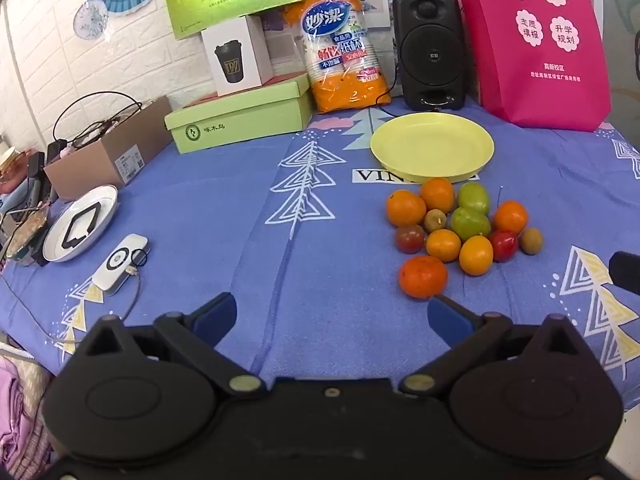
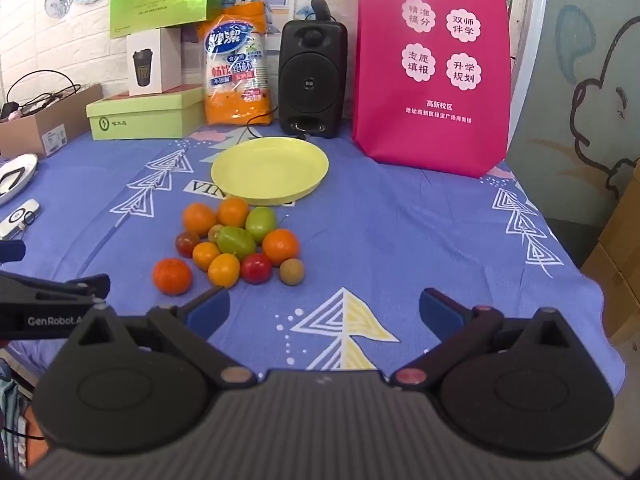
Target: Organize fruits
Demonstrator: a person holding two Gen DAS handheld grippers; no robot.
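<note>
At the far left of the blue patterned tablecloth [image 1: 224, 216], a white dish [image 1: 82, 222] is lying beside a small white device [image 1: 120, 262] with a cable plugged into it. Behind them an open cardboard box [image 1: 108, 156] is holding tangled black cables, and a light green box [image 1: 240, 120] is carrying a white box printed with a coffee cup [image 1: 237, 54].

The left gripper [image 1: 330, 312] is hovering over bare cloth with its blue-padded jaws spread as wide as they go, nothing between them; its right pad is sitting just short of the nearest orange [image 1: 423, 276].

Further right, an orange pack of paper cups [image 1: 344, 52] is standing next to a black speaker [image 1: 429, 50]. In front of the speaker an empty yellow plate [image 1: 432, 146] is resting on the cloth. The fruit pile [image 1: 464, 224] is lying on the cloth just in front of the plate, its nearest fruits touching the plate's rim: oranges, two green fruits, a red one, a dark red one and two small brown ones, all bunched together.

A pink bag [image 2: 434, 68] is standing at the back right.

The right gripper [image 2: 324, 306] is also standing fully open and empty above the cloth, right of the fruit.
</note>
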